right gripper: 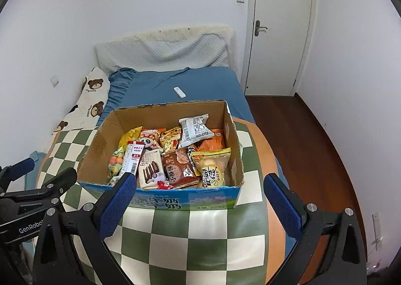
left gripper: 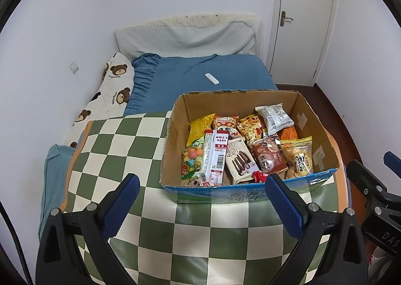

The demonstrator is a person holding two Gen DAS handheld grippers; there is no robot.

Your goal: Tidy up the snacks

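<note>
1. While both grippers are held level over the green-and-white checked blanket (left gripper: 120,149), the cardboard box (left gripper: 175,134) of snacks is seen sitting on that blanket, on the blue bed (left gripper: 225,69).
2. The left gripper (left gripper: 201,206) is spread wide, nothing between its blue pads (left gripper: 120,207); it is kept short of the box's near wall, low and to the left of it in the left wrist view.
3. The right gripper (right gripper: 200,206) is likewise released and empty (its left fingertip overlaps the box's front edge in its own camera, though contact cannot be judged).
4. Inside the box a jumble of packets is packed: a red-and-white barcoded stick pack (left gripper: 217,157) stands tilted near the left, a white chocolate-biscuit box (left gripper: 240,159) is just beside it, a brown packet (left gripper: 269,159) next along, and a yellow-topped clear bag (left gripper: 300,157) at the right wall.
5. A grey-white wrapper (left gripper: 274,119) is propped higher at the back right, with a yellow bag (left gripper: 199,127) at the back left.
6. A white remote (left gripper: 212,78) is spotted lying on the blue sheet beyond the box, well apart from it.
7. A closed white door (right gripper: 280,27) is seen at the far right.
</note>
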